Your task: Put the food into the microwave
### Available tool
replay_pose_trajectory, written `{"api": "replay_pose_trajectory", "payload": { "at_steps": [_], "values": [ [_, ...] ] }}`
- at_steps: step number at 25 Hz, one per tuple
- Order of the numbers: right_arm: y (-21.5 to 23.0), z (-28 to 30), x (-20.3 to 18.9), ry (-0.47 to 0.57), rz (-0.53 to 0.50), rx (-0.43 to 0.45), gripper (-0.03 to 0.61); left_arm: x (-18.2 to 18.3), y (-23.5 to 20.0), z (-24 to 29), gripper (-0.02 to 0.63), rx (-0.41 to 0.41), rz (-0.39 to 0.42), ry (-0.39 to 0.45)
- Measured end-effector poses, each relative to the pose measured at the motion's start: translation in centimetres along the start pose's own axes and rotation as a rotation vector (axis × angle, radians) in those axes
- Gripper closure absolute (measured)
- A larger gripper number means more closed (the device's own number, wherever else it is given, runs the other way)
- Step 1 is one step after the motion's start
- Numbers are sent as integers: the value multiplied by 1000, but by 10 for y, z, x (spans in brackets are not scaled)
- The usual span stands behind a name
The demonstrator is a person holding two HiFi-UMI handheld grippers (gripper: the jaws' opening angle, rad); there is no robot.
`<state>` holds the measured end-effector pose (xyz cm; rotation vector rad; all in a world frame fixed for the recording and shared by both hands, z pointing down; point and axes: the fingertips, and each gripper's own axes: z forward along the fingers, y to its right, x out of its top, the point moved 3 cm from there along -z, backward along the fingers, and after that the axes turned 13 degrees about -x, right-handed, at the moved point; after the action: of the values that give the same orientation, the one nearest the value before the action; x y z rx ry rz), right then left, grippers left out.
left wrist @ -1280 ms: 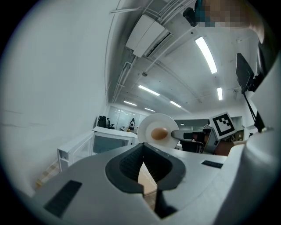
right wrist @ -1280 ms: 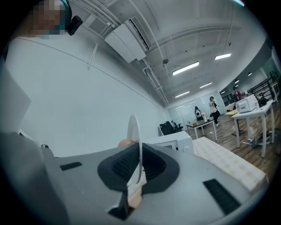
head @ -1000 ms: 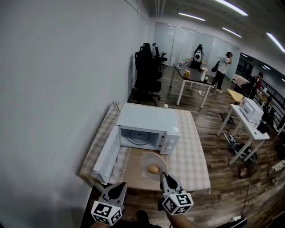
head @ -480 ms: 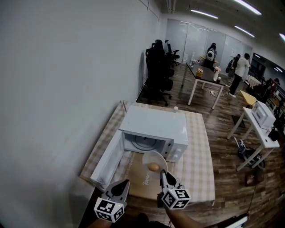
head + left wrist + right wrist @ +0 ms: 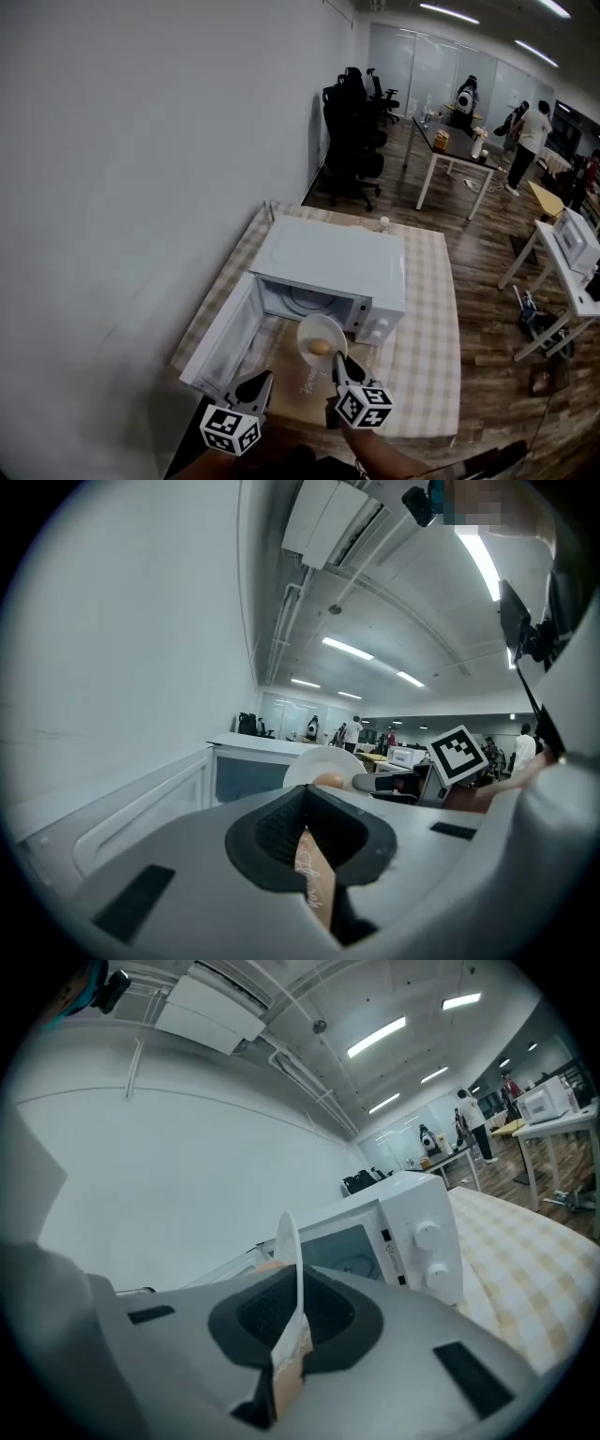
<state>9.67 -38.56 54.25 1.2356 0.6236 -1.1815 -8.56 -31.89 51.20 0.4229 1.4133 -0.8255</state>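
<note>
A white microwave (image 5: pixel 328 258) stands on a checked table, its door (image 5: pixel 225 337) swung open to the left. In front of its opening is a white plate (image 5: pixel 314 333) with a round orange-brown piece of food (image 5: pixel 320 347), resting over a brown board (image 5: pixel 295 380) with writing. My right gripper (image 5: pixel 337 361) is shut on the plate's near rim; the right gripper view shows the plate (image 5: pixel 292 1251) edge-on with a brown strip (image 5: pixel 286 1368) in the jaws. My left gripper (image 5: pixel 260 382) is shut on the board (image 5: pixel 314 878). The left gripper view shows the plate (image 5: pixel 319 764) before the microwave (image 5: pixel 253 775).
The checked tablecloth (image 5: pixel 422 328) has bare room to the right of the microwave. A small bottle (image 5: pixel 383 223) stands behind it. A white wall runs along the left. Black office chairs (image 5: pixel 352 131), a desk (image 5: pixel 459 150), people (image 5: pixel 530 131) and a second microwave (image 5: pixel 574 239) are farther off.
Both grippers have moved forward with the plate and board, and the plate now sits nearer the microwave's opening. The door stays open.
</note>
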Motion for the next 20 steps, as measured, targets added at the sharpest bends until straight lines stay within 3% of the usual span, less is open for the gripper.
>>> {"api": "replay_pose_trajectory", "payload": {
  "at_steps": [11,20],
  "values": [
    [17,58,-32,-73,72,-22,561,-24,-17,33,606,14,-5,-59],
    [22,108,-52,-91,148,-139,561,-26,-42,53,606,-39,-6,-106]
  ]
}}
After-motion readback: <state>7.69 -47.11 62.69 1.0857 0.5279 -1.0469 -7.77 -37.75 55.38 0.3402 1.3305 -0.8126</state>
